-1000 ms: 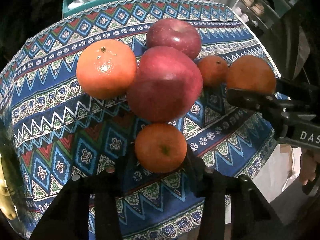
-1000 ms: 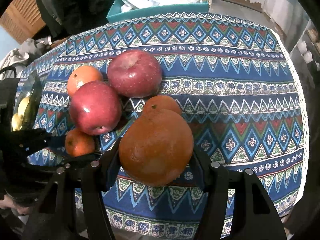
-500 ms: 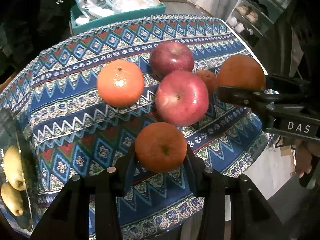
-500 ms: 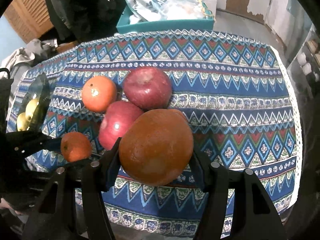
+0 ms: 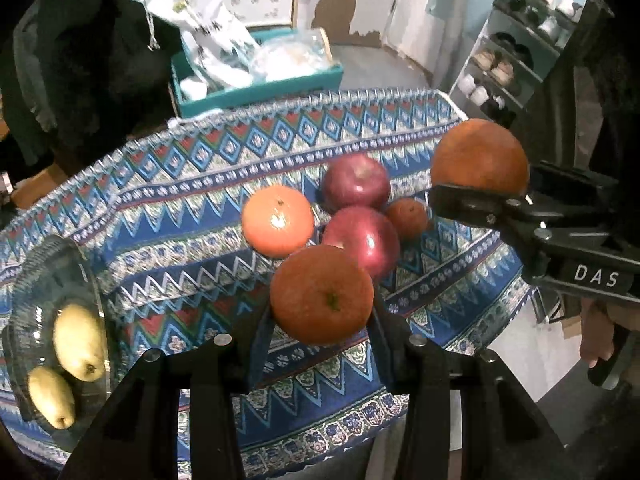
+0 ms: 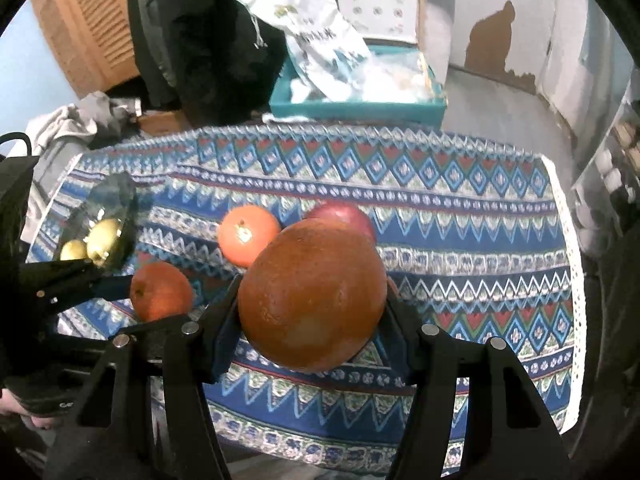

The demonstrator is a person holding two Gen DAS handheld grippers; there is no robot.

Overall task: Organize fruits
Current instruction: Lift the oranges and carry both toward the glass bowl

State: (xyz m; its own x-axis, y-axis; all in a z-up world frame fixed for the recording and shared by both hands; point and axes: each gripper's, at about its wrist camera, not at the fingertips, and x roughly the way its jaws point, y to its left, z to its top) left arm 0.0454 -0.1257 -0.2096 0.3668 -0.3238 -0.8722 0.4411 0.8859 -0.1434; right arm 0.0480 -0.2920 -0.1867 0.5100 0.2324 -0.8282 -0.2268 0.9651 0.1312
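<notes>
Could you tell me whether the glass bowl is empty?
Not empty: the glass bowl holds two yellow fruits, seen through its clear wall.

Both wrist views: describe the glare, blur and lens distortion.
Left wrist view: white glare spots on the loose orange and the nearer apple; the tablecloth's far edge bows under fisheye, black corners; the glass bowl is smeared. Right wrist view: the held orange looms large; the white bag behind looks soft; same curved, dark frame.

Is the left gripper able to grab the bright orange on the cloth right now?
Probably not yet. The left gripper is already shut on a small orange, so its jaws are full. The bright orange itself lies uncovered, nothing on top.
</notes>
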